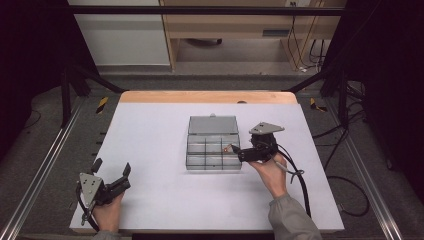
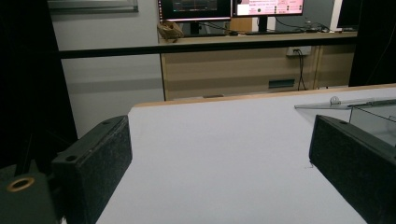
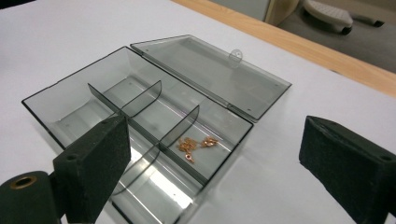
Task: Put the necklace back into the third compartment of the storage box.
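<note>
right gripper (image 3: pixel 212 158): jaws spread, empty, just right of open compartment box (image 1: pixel 212 150)
copper terminals (image 3: pixel 196 145): in the compartment directly ahead
left gripper (image 1: pixel 111 175): spread, well apart

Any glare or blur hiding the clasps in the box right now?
Right gripper view: sharp; the copper clasps read clearly, with mild glare on the organizer box floor in the nearest compartments. High view: dim surroundings, clasps just a speck. Left gripper view: the box's open lid shows faint reflection.
</note>
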`<state>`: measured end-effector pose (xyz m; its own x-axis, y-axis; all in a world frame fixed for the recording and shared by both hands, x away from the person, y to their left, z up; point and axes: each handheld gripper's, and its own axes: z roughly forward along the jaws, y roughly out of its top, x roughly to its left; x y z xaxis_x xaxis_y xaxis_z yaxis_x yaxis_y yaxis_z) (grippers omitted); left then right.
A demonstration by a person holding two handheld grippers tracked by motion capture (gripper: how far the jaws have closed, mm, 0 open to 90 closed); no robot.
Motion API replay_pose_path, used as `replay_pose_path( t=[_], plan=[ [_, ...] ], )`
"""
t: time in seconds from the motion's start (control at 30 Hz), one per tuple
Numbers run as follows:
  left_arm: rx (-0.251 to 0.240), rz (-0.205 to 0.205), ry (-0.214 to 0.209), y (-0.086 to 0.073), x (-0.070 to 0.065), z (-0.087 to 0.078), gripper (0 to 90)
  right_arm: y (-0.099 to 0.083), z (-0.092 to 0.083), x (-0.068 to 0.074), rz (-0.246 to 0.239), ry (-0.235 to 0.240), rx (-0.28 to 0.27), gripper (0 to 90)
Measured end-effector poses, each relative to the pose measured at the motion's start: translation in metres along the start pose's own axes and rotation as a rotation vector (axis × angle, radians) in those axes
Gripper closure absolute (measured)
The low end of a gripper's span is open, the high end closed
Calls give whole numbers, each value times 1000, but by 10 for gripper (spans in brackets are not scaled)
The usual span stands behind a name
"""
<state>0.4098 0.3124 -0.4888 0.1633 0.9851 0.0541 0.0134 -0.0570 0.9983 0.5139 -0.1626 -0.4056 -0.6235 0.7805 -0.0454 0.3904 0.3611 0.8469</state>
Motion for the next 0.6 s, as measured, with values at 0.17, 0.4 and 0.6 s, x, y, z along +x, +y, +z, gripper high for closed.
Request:
replay_pose_path(
  t=[0.17,0.4,0.6],
  plan=[
    [0,1,1,0,0,0,57,-5,-22,-3,20,-15,-52,100],
    [0,2,1,0,0,0,57,-18,-46,-5,36,-40,-101,96],
    [-1,2,1,0,0,0,57,-35,-62,-6,59,-54,-145,90]
  ],
)
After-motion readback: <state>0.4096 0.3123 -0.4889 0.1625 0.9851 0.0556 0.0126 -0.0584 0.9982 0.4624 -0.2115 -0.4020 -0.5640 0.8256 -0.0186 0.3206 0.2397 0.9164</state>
